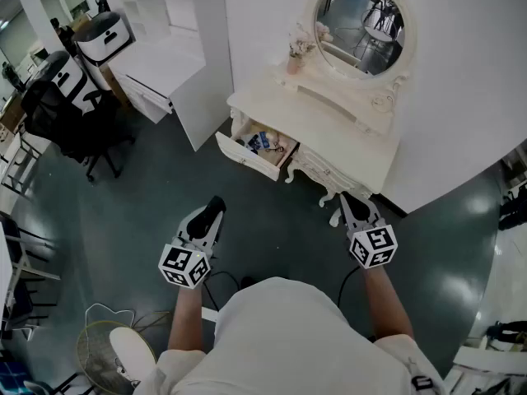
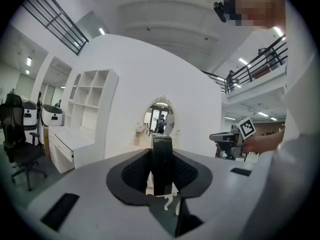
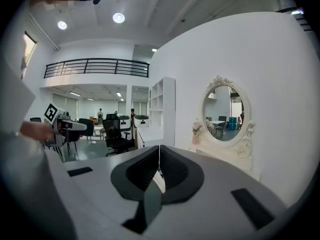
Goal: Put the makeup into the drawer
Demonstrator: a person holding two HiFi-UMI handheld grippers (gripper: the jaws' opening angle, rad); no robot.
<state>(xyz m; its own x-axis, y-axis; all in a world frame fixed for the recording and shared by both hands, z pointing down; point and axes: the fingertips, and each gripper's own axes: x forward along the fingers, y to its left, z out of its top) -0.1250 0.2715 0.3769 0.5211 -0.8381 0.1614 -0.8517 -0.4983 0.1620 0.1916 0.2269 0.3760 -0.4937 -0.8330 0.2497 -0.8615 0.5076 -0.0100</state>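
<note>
A black, box-shaped makeup item (image 2: pixel 161 164) stands upright between the jaws of my left gripper (image 2: pixel 161 151), which is shut on it. In the head view the left gripper (image 1: pixel 213 211) hangs over the dark floor, short of the white dressing table (image 1: pixel 346 142). The table's left drawer (image 1: pixel 247 156) is pulled open and holds several small items. My right gripper (image 3: pixel 159 156) has its jaws pressed together with nothing between them. It hovers near the table's front leg (image 1: pixel 352 202). Both grippers point toward the table.
An oval mirror (image 1: pixel 360 25) and a small vase of flowers (image 1: pixel 295 56) stand on the table. A white shelf unit with a desk (image 1: pixel 165 64) is to the left, black office chairs (image 1: pixel 78 122) beyond it. A fan (image 1: pixel 107 348) sits on the floor beside the person.
</note>
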